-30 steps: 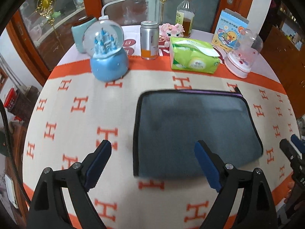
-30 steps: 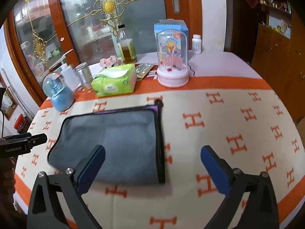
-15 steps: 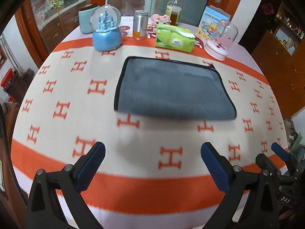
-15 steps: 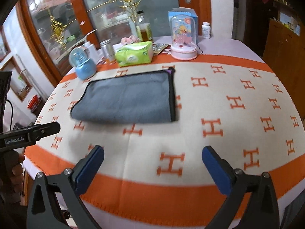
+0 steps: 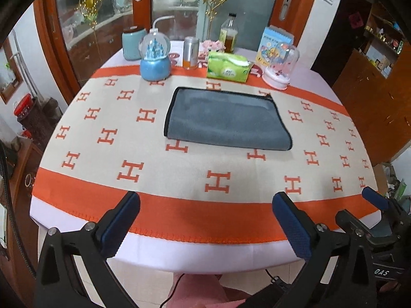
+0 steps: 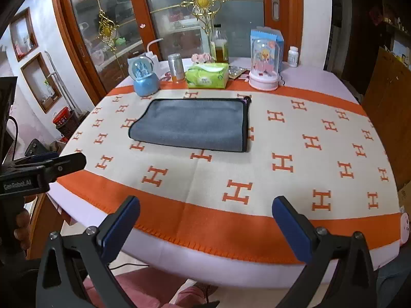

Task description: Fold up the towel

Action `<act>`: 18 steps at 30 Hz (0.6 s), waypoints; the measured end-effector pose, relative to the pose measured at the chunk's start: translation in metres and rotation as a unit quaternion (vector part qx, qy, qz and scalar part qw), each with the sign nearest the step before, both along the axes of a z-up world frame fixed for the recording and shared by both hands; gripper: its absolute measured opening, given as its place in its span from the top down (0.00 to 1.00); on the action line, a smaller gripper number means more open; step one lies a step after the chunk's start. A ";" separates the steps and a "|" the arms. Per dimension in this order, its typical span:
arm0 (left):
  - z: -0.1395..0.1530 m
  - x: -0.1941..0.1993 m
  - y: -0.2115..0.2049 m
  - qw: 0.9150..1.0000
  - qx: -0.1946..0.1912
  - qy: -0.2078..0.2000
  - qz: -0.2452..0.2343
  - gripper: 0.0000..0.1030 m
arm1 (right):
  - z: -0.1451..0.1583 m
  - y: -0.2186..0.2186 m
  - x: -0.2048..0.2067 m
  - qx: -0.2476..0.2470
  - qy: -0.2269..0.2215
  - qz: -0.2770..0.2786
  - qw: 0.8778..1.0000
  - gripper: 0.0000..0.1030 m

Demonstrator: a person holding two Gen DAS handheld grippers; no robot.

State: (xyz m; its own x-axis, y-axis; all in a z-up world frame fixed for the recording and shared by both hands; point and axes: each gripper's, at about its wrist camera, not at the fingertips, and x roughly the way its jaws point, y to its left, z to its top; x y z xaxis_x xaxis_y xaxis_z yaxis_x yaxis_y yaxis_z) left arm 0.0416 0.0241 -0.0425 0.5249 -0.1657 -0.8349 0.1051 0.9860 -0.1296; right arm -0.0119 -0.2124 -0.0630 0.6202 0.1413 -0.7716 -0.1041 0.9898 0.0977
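Towel (image 5: 226,120), grey with a dark border, is lying folded flat toward the far middle of the bench (image 5: 231,251) in the left wrist view, on a cream and orange cloth (image 5: 179,177) patterned with H shapes. The left hand-held gripper (image 5: 206,220) is hanging at the near edge of the bench with its blue-padded fingers (image 5: 120,224) spread wide apart, gripping nothing and well apart from the towel. At the near right the right hand-held gripper (image 5: 370,208) is showing from the side; from here its opening cannot be told. Along the far edge a blue snow globe (image 5: 155,56), a metal can (image 5: 190,52), a green tissue pack (image 5: 228,68), a bottle (image 5: 228,37) and a pink dome ornament (image 5: 281,66) are standing in a row behind the towel.

In the right wrist view the towel (image 6: 191,125) is sitting left of centre on the far half of the cloth (image 6: 282,164), its bordered edge to the right. The right hand-held gripper (image 6: 206,222) is also hovering over the near orange band, fingers (image 6: 292,233) wide apart and holding nothing. The left hand-held gripper (image 6: 74,160) is reaching in from the near left, off the towel. The snow globe (image 6: 143,77), can (image 6: 176,68), tissue pack (image 6: 207,75) and dome ornament (image 6: 264,64) are lining the far side.
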 end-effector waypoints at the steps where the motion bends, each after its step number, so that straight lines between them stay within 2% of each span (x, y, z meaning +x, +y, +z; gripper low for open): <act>1: 0.004 -0.002 -0.001 1.000 0.001 -0.002 -0.001 0.01 | 0.005 -0.001 -0.003 0.001 -0.002 0.000 1.000 0.00; 11: 0.051 -0.020 -0.021 0.999 0.023 -0.043 -0.015 0.01 | 0.044 -0.004 -0.022 0.010 0.008 -0.022 1.000 0.00; 18: 0.064 -0.030 -0.026 0.997 0.046 -0.064 0.004 0.01 | 0.058 0.003 -0.030 0.001 -0.005 -0.053 0.999 0.00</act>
State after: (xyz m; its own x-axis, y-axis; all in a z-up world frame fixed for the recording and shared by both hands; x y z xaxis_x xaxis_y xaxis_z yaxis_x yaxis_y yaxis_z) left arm 0.0114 -0.0023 0.0211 0.6297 -0.0866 -0.7720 0.1062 0.9940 -0.0249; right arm -0.0419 -0.2094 -0.0048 0.6392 0.0755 -0.7653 0.0008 0.9951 0.0989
